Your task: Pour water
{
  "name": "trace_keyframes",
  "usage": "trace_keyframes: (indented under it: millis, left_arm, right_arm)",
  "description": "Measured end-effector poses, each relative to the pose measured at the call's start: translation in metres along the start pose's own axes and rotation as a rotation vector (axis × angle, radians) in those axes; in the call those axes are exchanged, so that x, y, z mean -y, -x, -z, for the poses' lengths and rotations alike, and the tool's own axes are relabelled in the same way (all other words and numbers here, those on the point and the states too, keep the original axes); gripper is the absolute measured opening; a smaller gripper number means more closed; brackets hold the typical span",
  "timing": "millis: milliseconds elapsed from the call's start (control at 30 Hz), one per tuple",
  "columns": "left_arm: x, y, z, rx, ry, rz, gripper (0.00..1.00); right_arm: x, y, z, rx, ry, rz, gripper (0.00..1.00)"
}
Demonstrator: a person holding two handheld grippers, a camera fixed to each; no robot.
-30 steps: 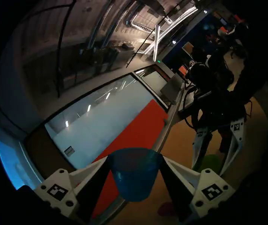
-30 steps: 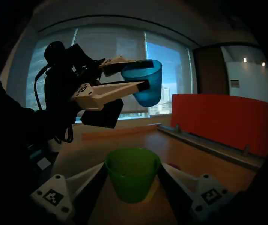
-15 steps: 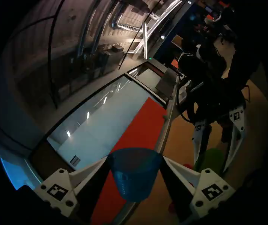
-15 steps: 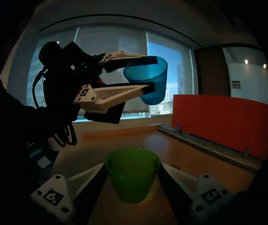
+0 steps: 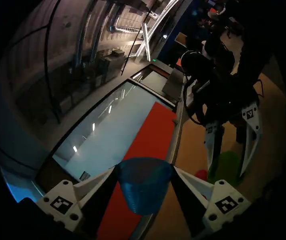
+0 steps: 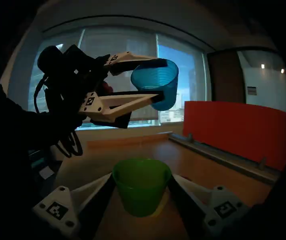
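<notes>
My left gripper (image 5: 144,188) is shut on a translucent blue cup (image 5: 144,189). In the right gripper view that blue cup (image 6: 156,84) hangs high in the air, tilted with its mouth turned toward me, held by the left gripper (image 6: 159,78) above and behind the green cup. My right gripper (image 6: 141,190) is shut on a green cup (image 6: 141,186), which stands upright on the wooden table (image 6: 199,168). In the left gripper view the right gripper (image 5: 227,168) and the green cup (image 5: 228,166) show far off at the right.
A red partition (image 6: 239,128) with a metal rail (image 6: 223,158) runs along the table's right side. Large windows (image 6: 103,76) lie behind. A person's dark sleeve and cables (image 6: 59,120) fill the left. A small red spot (image 5: 201,175) lies on the table near the green cup.
The left gripper has tipped the blue cup further, its mouth now turned more toward the right gripper's camera. The right gripper and green cup have stayed still.
</notes>
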State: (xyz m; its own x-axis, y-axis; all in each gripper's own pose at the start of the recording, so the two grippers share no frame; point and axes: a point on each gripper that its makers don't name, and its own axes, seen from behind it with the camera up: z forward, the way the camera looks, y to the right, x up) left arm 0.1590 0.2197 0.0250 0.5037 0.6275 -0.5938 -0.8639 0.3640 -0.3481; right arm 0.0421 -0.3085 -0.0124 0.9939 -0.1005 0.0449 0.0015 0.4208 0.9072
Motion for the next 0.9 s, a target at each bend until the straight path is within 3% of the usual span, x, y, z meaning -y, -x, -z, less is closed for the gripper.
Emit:
trace_keyframes:
  millis: [900]
  left_arm:
    - [-0.004, -0.0036, -0.0011, -0.001, 0.001, -0.081, 0.88]
  right_arm:
    - [-0.0029, -0.0008, 0.0005, -0.005, 0.001, 0.005, 0.9]
